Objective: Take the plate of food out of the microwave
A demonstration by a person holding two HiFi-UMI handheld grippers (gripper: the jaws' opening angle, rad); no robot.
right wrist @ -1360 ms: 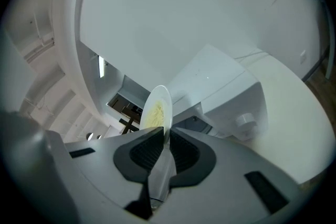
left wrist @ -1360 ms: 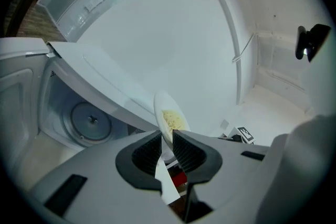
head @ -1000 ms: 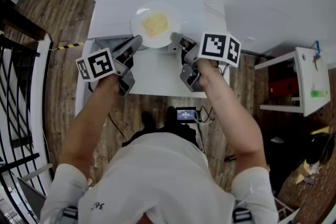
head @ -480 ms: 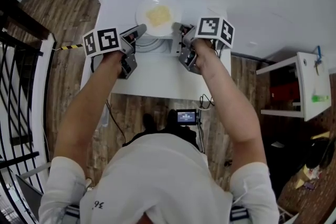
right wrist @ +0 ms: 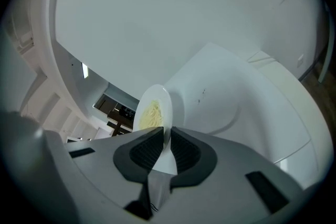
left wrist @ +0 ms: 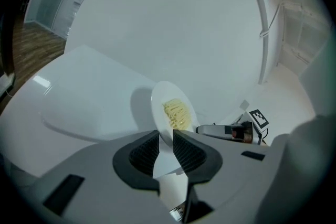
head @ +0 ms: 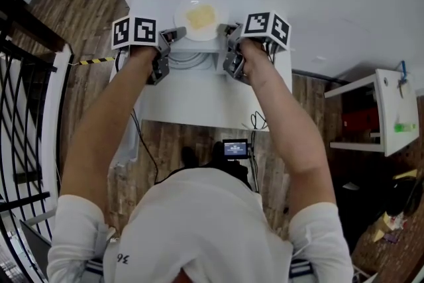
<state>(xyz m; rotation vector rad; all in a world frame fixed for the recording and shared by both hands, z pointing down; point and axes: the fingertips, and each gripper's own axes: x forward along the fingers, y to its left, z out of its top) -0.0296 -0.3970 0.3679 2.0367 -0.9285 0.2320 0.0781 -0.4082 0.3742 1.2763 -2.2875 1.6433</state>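
A white plate (head: pixel 199 3) with yellow noodles (head: pixel 201 15) is held level between my two grippers, above a white top surface (head: pixel 149 3). My left gripper (head: pixel 179 32) is shut on the plate's left rim and my right gripper (head: pixel 227 28) is shut on its right rim. In the left gripper view the plate (left wrist: pixel 160 105) runs edge-on out of the left gripper (left wrist: pixel 165 136), noodles (left wrist: pixel 177 114) on its far half. In the right gripper view the plate (right wrist: pixel 164 102) sits pinched in the right gripper (right wrist: pixel 167 136).
A white table (head: pixel 199 99) stands below the plate, by a white wall. Left of it is a black railing (head: pixel 26 109), right of it a white shelf unit (head: pixel 381 103). A small screen device (head: pixel 236 148) and cables lie on the wood floor.
Both grippers have carried the plate away from the person, further over the white top toward the wall. Both grips on the rim are unchanged.
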